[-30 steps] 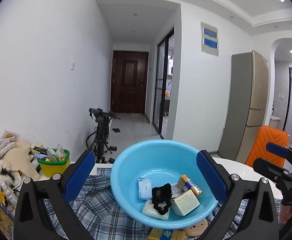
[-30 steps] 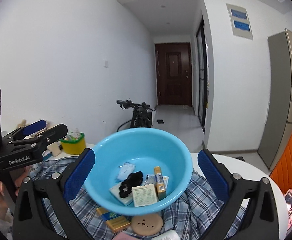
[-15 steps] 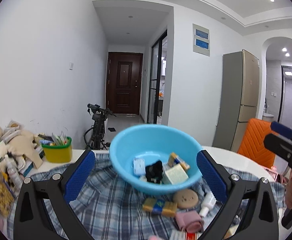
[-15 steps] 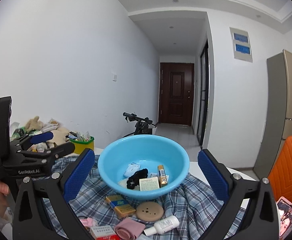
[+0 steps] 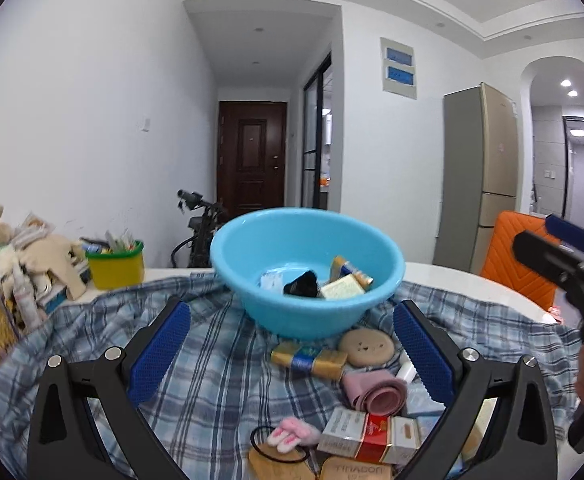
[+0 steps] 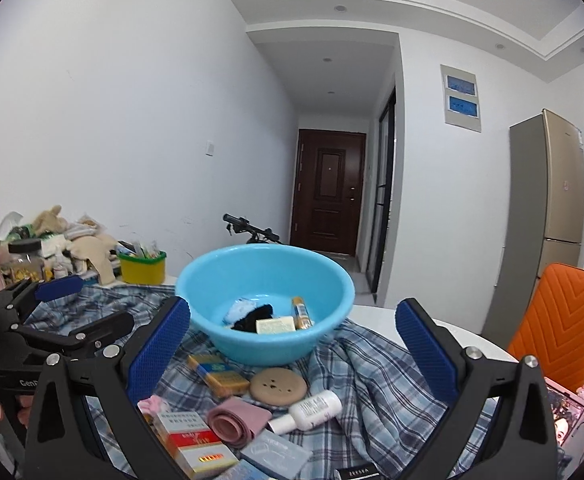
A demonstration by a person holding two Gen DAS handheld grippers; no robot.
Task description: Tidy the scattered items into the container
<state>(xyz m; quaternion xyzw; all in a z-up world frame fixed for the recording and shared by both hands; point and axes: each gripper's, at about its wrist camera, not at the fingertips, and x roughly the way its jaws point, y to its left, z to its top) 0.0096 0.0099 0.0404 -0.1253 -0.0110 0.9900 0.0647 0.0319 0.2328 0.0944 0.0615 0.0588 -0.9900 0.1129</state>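
Both tools stand wide open and empty, the left tool (image 5: 290, 354) and right tool (image 6: 292, 354) showing ribbed blue pads on black frames. Nearest lie a red-and-white carton (image 6: 190, 438), a rolled pink cloth (image 6: 238, 420), a white bottle (image 6: 312, 408), a round tan disc (image 6: 278, 384) and a gold bar (image 6: 218, 374) on crumpled checked cloth (image 5: 212, 360). Behind them sits the smooth blue plastic bowl (image 5: 308, 268), holding small items, on the white worktop (image 5: 464, 284). Beyond are a dark door (image 6: 328, 192) and a fridge (image 5: 480, 176).

Both grippers are held level and side by side, the left gripper (image 5: 288, 354) and the right gripper (image 6: 292, 354) each with blue-padded fingers spread wide and nothing between them, the right one at the left's three o'clock.
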